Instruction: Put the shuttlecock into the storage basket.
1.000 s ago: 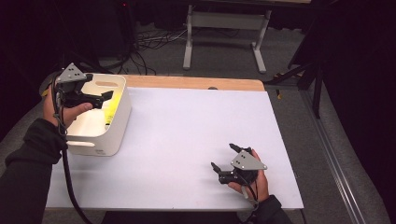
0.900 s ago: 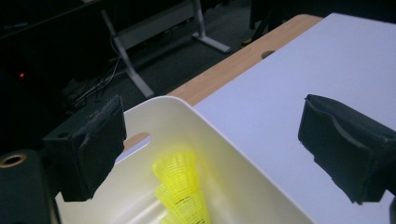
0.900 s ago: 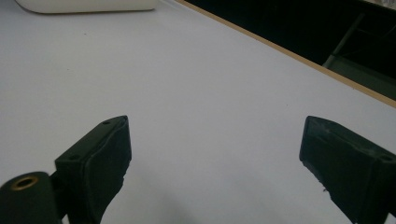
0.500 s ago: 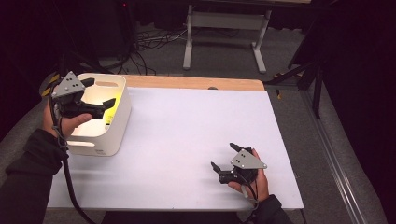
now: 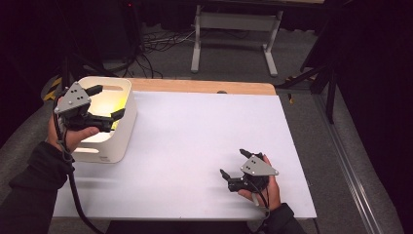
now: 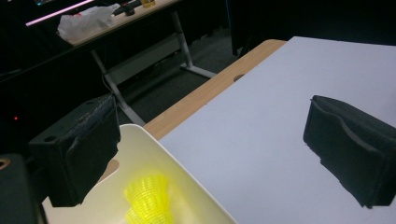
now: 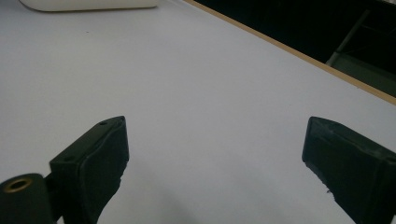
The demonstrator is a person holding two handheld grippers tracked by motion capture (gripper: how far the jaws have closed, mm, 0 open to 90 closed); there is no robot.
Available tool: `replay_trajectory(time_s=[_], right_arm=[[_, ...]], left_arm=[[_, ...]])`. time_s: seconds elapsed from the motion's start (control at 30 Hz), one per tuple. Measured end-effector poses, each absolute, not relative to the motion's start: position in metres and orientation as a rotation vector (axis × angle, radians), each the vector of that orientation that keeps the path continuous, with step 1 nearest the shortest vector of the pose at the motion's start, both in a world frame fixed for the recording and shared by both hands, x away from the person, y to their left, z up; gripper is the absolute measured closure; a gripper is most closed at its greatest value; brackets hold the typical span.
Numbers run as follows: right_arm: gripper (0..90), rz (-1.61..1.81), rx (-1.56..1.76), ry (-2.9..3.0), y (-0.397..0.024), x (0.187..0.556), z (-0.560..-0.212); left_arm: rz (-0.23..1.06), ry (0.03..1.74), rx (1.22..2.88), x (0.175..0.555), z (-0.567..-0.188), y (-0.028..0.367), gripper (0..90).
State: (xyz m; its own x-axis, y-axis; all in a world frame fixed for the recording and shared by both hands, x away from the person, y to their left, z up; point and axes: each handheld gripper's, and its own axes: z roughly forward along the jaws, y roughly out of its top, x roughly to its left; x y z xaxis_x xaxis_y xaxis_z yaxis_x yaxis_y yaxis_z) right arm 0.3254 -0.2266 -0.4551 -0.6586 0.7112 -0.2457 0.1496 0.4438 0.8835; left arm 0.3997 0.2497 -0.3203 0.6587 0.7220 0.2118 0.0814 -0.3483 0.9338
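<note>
A white bin (image 5: pixel 122 134) stands at the table's left side, with a yellow ribbed plastic thing (image 6: pixel 146 193) lying inside; from above it shows as a yellow glow (image 5: pixel 104 104). Held in a hand over the bin's near half, my left gripper (image 5: pixel 107 101) is open. Its jaws have just been opening and nothing is between them (image 6: pixel 210 140). At the front right of the white tabletop (image 5: pixel 195 141), my right gripper (image 5: pixel 233 162) rests in a hand. It is open as well, and bare table lies between its jaws (image 7: pixel 215 158).
A wooden strip (image 5: pixel 204 87) runs along the table's far edge. Beyond it, a metal table frame (image 5: pixel 197 44) and cables stand on the floor. The left gripper's cable (image 5: pixel 73 195) hangs off the front left. The bin's corner (image 7: pixel 88 4) lies far ahead of the right gripper.
The left gripper has drifted left and toward the near side over the bin, and its jaws stand a little wider. The right gripper has stayed put.
</note>
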Motion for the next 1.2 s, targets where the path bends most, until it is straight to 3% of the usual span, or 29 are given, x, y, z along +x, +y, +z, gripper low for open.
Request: replay_trajectory(time_s=[1.2], right_arm=[[7.6,1.200,0.697,2.093,-0.224,0.322,-0.450]], left_arm=[[0.742,0.504,1.819,0.371,-0.327,0.219,5.7]])
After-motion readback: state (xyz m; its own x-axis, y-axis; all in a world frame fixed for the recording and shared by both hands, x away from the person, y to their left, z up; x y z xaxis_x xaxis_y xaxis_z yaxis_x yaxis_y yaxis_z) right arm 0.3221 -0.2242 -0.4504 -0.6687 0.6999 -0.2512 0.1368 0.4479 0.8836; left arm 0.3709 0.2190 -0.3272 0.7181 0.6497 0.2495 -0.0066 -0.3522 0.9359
